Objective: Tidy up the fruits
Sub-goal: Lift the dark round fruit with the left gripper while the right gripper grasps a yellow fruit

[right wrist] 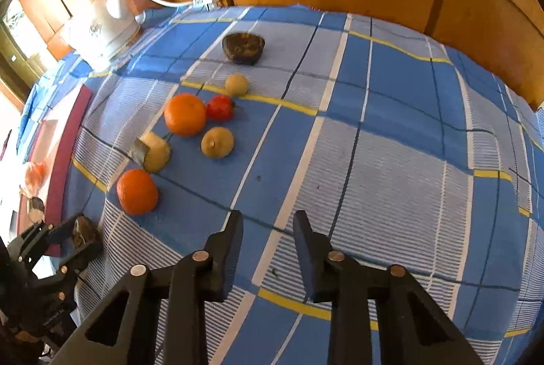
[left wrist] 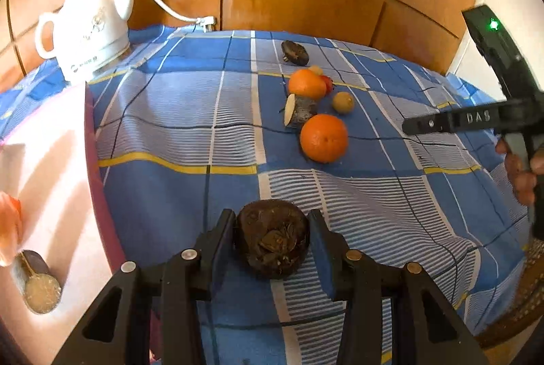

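Bright sunlight from left, glare, fisheye-warped edges

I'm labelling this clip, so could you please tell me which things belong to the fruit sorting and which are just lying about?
Job: brown fruit in left gripper; two oranges; red fruit; yellowish fruits.
Lying about: white kettle, cable, checked cloth.

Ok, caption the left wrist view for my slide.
Left tongs grip a dark brown fruit above the checked cloth; oranges wait beyond.

"DAS" on right gripper (white lettering)
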`<state>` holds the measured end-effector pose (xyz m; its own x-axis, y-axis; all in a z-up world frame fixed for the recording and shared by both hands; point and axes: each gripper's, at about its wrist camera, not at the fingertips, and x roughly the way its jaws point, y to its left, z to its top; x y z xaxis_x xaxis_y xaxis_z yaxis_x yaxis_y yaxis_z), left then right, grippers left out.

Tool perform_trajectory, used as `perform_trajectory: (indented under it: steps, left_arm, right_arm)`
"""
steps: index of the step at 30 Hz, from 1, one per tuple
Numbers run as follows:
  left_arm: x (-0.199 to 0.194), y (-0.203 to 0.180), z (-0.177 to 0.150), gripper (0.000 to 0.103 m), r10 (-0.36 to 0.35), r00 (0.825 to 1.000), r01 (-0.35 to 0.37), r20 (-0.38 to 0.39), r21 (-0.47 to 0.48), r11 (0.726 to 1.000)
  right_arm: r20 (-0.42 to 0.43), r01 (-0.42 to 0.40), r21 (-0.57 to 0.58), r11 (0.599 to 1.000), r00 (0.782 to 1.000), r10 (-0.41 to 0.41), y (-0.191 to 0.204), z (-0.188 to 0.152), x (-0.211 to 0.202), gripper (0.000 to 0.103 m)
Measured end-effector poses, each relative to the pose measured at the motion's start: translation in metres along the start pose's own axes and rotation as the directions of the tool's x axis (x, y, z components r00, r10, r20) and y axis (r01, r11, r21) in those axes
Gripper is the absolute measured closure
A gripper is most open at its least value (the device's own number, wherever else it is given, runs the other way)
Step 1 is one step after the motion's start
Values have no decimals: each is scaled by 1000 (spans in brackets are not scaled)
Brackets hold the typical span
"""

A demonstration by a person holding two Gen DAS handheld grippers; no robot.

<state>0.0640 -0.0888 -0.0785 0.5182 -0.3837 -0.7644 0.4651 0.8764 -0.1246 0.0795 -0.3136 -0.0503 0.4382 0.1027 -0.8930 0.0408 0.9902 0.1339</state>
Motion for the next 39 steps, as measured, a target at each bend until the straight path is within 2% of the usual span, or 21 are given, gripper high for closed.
perform_trajectory:
  steps: [7,14,23,26,30,34,36,39]
  left_arm:
    - [-1,-3,-5,59,11,999,-12,34,27,1000]
    - [-2,-3,-8,59,12,999,-14,52,41,999]
    - [-3,-5,-10,59,13,998,-16,60,43,999]
    - [-3,-5,-10,59,15,998,-17,61,45,999]
    - [-2,-6,-10,59,20,998,-23,61,49,999]
    - [-2,-7,-10,59,20,998,-22,60,41,999]
    - [-3,-6,-8,59,12,999,-14,52,34,999]
    - [-7,-4,-8,59,-7,999,6,38,20,1000]
  right_arm:
    - [-7,-27,37,999,1000,27,7,5,3,75]
    - [45,-97,164,982,995,91,10,33,11,75]
    - [23,-146,194,970,989,144,20,55,38,74]
    - [6,-97,166,981,995,97,27,60,49,75]
    - [-7,-3,50,999,1000,3,49,56,52,77]
    - [8,67,-56,996,998,-67,62,46,51,77]
    - [25,80,-66,995,997,-78,63,39,54,77]
    - [61,47,-18,999,997,-46,56,36,54,77]
